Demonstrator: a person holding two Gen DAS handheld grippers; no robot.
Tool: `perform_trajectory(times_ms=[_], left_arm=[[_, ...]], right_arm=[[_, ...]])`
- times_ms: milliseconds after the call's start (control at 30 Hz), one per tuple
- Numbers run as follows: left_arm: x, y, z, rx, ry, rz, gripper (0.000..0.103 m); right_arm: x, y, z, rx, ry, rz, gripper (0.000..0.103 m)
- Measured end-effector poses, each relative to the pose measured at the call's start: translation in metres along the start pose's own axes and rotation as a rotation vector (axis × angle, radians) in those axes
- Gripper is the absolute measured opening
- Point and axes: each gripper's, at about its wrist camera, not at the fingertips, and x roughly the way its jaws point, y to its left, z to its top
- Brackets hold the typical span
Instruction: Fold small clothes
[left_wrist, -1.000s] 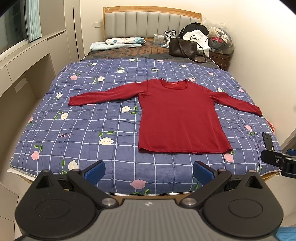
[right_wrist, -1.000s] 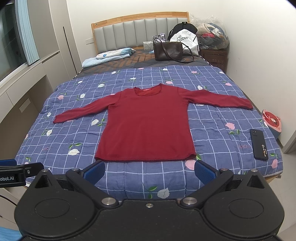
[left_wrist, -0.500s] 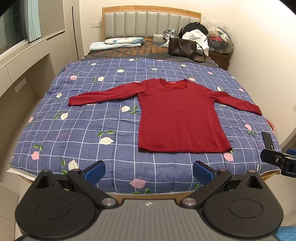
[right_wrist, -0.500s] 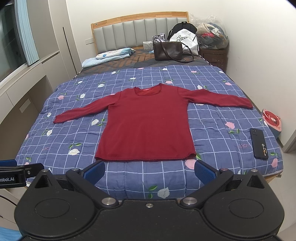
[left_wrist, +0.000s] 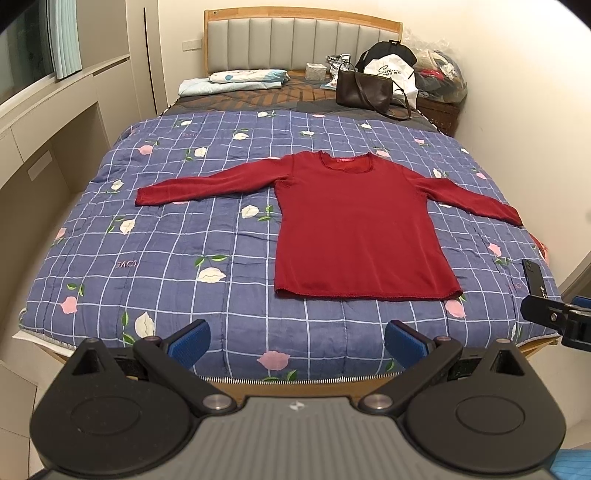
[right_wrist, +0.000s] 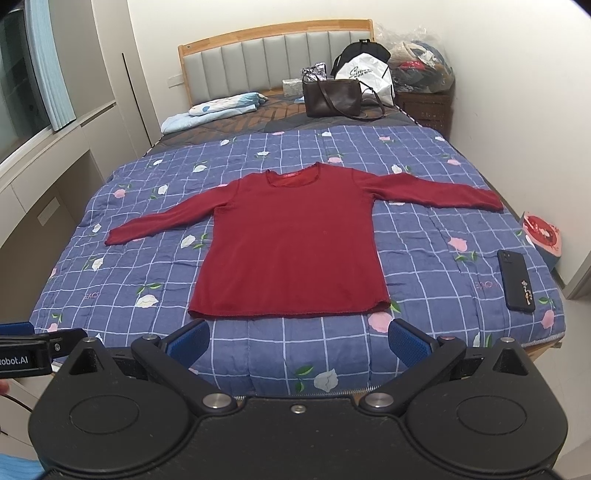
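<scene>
Left gripper (left_wrist: 297, 341): jaws apart, empty | Right gripper (right_wrist: 299, 341): jaws apart, empty | Red long-sleeved top (left_wrist: 354, 229): flat on quilt (left_wrist: 184, 236) ahead of both, hem nearest, sleeves spread | Handling: likely light, limp, drapes | Suggested hold: cuff or shoulder seam | Phone (right_wrist: 517, 280): right of right gripper.

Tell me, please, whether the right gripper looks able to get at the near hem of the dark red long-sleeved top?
Probably yes: the right gripper is open, and only bare blue floral quilt lies before the dark red long-sleeved top.
</scene>
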Motion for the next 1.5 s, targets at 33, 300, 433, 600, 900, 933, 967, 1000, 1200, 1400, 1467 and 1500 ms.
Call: perform_trajectory(times_ms=[33, 300, 433, 600, 900, 933, 967, 1000, 1200, 1400, 1467, 1500], left_arm=[[0.000, 0.001, 0.000, 0.001, 0.003, -0.001, 0.103], [0.004, 0.005, 0.008, -0.001, 0.056, 0.015, 0.103], [0.003, 0.008, 0.013, -0.006, 0.064, 0.020, 0.103], [0.003, 0.009, 0.019, -0.007, 0.067, 0.013, 0.103], [0.005, 0.005, 0.026, 0.010, 0.064, 0.002, 0.103], [0.006, 0.004, 0.028, 0.013, 0.065, 0.003, 0.103], [0.008, 0.003, 0.029, 0.016, 0.066, 0.005, 0.103], [0.009, 0.003, 0.031, 0.020, 0.070, 0.010, 0.103], [0.020, -0.006, 0.043, 0.063, 0.099, 0.033, 0.103], [0.042, -0.020, 0.063, 0.095, 0.132, 0.039, 0.103], [0.052, -0.027, 0.073, 0.102, 0.144, 0.043, 0.103], [0.057, -0.030, 0.077, 0.106, 0.147, 0.045, 0.103]], right_arm=[[0.002, -0.003, 0.001, 0.007, 0.007, 0.000, 0.103], [-0.001, -0.001, 0.018, 0.075, 0.073, -0.051, 0.103], [-0.005, 0.003, 0.023, 0.067, 0.069, -0.088, 0.103], [-0.012, 0.004, 0.029, 0.053, 0.044, -0.108, 0.103], [-0.011, 0.002, 0.035, 0.061, 0.039, -0.115, 0.103], [-0.010, 0.001, 0.036, 0.063, 0.038, -0.116, 0.103], [-0.009, 0.000, 0.037, 0.066, 0.038, -0.117, 0.103], [-0.008, -0.001, 0.038, 0.070, 0.039, -0.119, 0.103], [-0.002, -0.007, 0.040, 0.096, 0.041, -0.117, 0.103], [0.019, -0.026, 0.047, 0.140, 0.053, -0.124, 0.103], [0.030, -0.036, 0.050, 0.160, 0.060, -0.125, 0.103], [0.036, -0.041, 0.052, 0.169, 0.066, -0.126, 0.103]])
